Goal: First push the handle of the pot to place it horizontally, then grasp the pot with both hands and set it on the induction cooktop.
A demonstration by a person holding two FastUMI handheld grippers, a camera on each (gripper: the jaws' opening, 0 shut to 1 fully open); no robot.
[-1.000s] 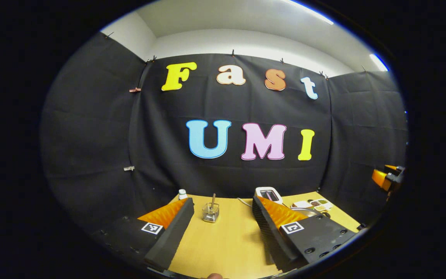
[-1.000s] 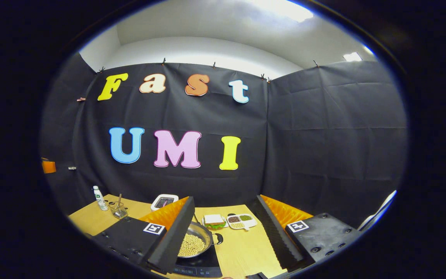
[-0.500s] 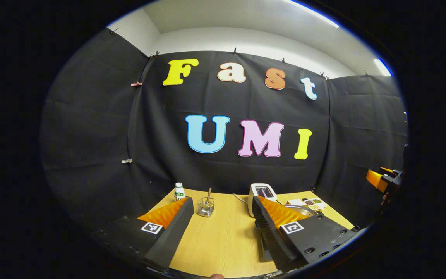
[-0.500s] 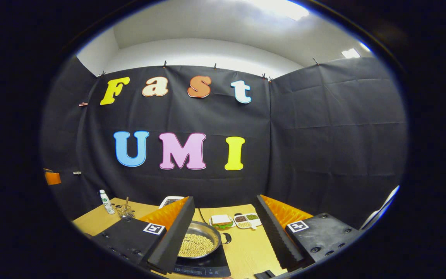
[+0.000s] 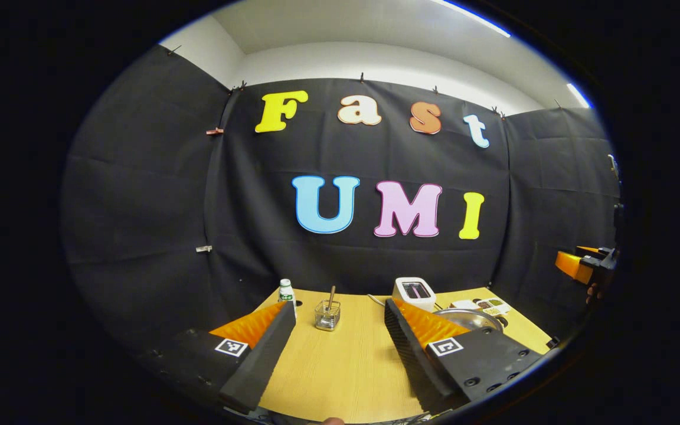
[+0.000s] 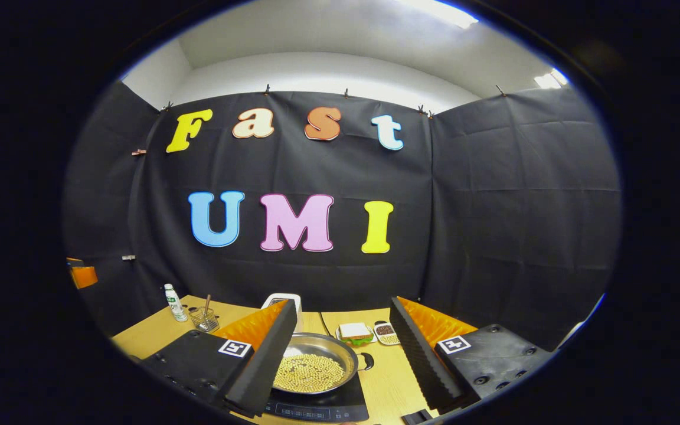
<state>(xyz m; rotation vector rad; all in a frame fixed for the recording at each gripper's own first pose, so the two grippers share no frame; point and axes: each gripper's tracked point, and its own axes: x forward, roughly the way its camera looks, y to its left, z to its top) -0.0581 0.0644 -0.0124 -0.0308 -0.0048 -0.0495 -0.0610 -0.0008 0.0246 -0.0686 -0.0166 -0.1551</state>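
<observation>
We are holding the left gripper and the right gripper with fingers spread wide, gripping nothing, above the wooden table. The round steel pot of yellow beans is sitting on the black induction cooktop.

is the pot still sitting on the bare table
No, in the right gripper view the pot of beans rests on the black cooktop.

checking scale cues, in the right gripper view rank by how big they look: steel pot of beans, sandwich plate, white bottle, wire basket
1. Round steel pot of yellow beans, largest, though it is nearest the camera.
2. Sandwich on a white plate.
3. Small wire basket with a stick and white bottle with a green label look alike, both farther off; unranked.
</observation>
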